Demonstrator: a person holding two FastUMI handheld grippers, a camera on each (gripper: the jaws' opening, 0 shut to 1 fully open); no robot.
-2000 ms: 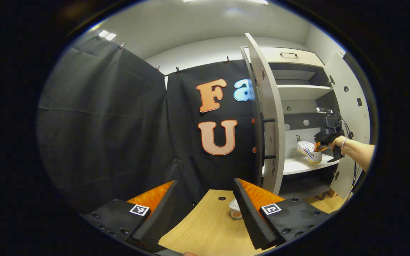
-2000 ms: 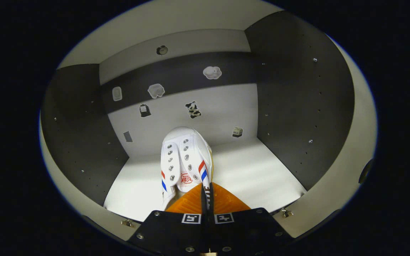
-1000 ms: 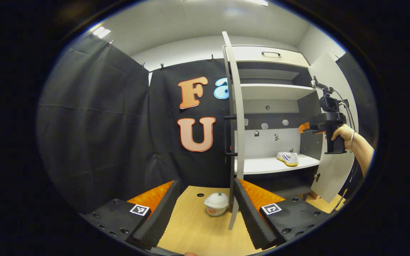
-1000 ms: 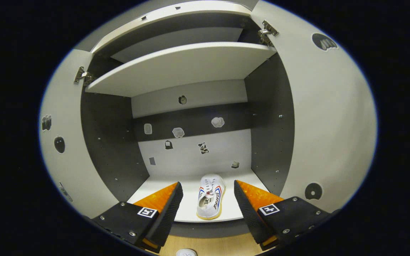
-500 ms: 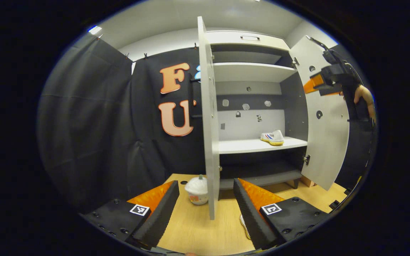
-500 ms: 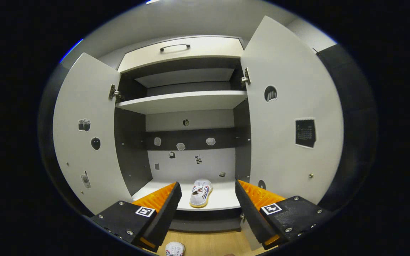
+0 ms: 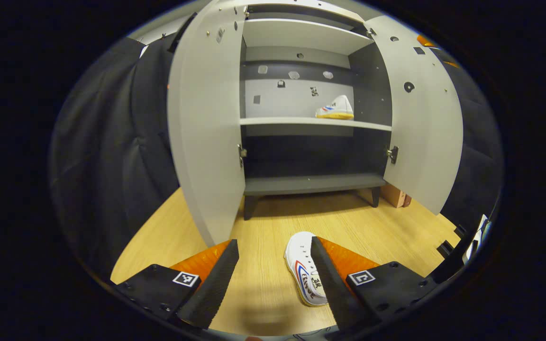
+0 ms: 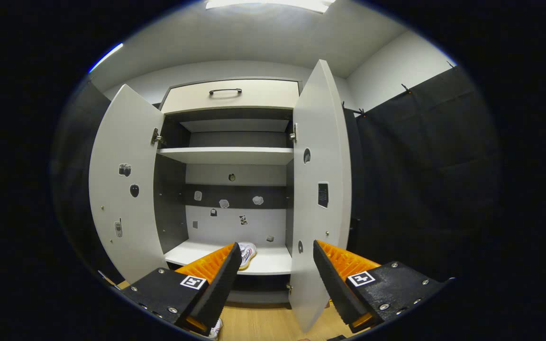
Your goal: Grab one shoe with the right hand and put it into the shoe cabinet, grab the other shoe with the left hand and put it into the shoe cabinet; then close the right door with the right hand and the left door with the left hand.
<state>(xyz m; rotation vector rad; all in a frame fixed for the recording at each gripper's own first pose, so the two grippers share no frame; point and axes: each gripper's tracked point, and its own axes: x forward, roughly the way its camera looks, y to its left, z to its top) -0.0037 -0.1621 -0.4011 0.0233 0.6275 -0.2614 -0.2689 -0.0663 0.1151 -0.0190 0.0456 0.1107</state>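
The shoe cabinet (image 7: 311,182) stands with its left door (image 7: 204,132) and right door (image 7: 424,113) both open. One white shoe with red and blue stripes (image 7: 333,108) rests on the middle shelf, toward the right. The other shoe (image 7: 301,265) lies on the wooden floor, its right side hidden behind one finger of my left gripper (image 7: 273,279), which hangs open just above it. My right gripper (image 8: 275,279) is open and empty, back from the cabinet, facing the right door (image 8: 320,189). The shelf shoe (image 8: 248,250) peeks out past its left finger.
Black cloth walls flank the cabinet on both sides. A small brown block (image 7: 394,195) sits on the floor by the cabinet's right leg. A drawer with a dark handle (image 8: 225,91) tops the cabinet. An upper shelf (image 8: 228,154) is bare.
My right gripper let go of the shoe on the shelf, opened and drew back and to the right. My left gripper swung right and tipped down over the shoe on the floor.
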